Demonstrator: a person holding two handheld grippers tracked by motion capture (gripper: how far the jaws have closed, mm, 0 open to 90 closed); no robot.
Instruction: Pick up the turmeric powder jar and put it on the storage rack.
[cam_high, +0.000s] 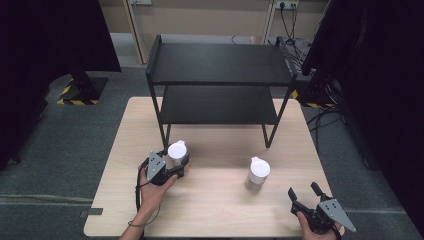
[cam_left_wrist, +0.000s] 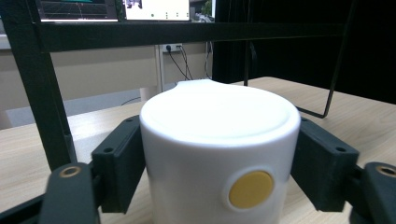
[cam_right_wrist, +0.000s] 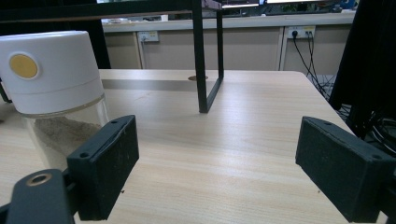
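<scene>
Jaws of my left gripper (cam_high: 176, 162) clench the white-capped jar (cam_left_wrist: 219, 154) by its cap, at the tabletop (cam_high: 215, 210) edge of the black shelf (cam_high: 217, 65), ready for lifting; my right gripper (cam_right_wrist: 219, 163) waits released beside the second jar (cam_right_wrist: 51, 88)

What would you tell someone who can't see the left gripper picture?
A white jar with a round yellow button sits between the left gripper's two black jaws, which press on its sides. Behind it stand a black shelf frame and the wooden table.
</scene>
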